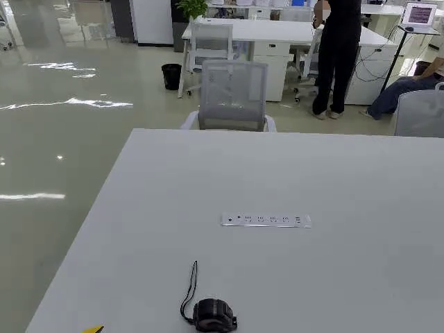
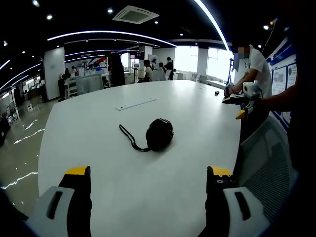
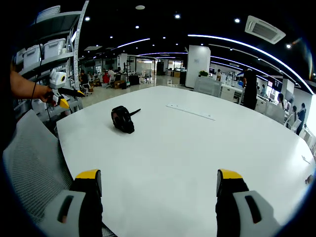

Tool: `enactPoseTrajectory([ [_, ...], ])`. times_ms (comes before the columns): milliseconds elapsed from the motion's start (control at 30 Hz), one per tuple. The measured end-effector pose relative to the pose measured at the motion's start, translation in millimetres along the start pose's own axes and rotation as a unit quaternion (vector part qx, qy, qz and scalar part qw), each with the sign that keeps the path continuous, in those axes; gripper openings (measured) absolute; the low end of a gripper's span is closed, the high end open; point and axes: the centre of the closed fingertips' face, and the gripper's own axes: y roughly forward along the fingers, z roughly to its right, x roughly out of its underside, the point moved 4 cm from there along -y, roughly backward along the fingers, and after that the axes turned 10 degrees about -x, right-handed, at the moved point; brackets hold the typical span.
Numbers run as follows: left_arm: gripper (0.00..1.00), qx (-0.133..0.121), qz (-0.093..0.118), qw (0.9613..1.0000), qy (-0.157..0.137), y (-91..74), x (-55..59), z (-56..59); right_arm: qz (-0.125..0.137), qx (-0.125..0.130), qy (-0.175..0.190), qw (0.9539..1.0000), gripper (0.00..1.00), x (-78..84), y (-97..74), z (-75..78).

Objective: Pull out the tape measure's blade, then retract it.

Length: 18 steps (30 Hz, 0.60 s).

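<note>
- Left gripper is spread wide and holds nothing, pointing across the white table.
- Tape lies on the table straight ahead of those jaws, clear of them, its strap trailing off to one side.
- Right gripper gapes wide too, empty; the tape sits ahead toward its left jaw, well apart.
- Seen from the head view, the tape rests near the table's front edge, with a power strip farther back.

Open-plan office. White worktop, socket strip mid-surface, grey mesh chair at its far edge. Glossy pale floor, glare patches. White desks, black bin, potted plant behind. Black ceiling, curved LED strips, AC cassette.
</note>
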Motion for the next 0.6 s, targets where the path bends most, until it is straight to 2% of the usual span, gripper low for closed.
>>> enactPoseTrajectory([
  [333, 0.95, 0.007, -0.003, 0.9999, 0.007, 20.2, -7.5, -6.8, -0.007, -0.026, -0.015, 0.9995, 0.98, -6.1, 21.0, 0.1],
  [600, 0.95, 0.016, -0.006, 0.9997, 0.016, 32.4, -12.0, -6.2, -0.014, -0.042, -0.029, 0.9986, 0.96, -11.7, 36.8, 2.6],
])
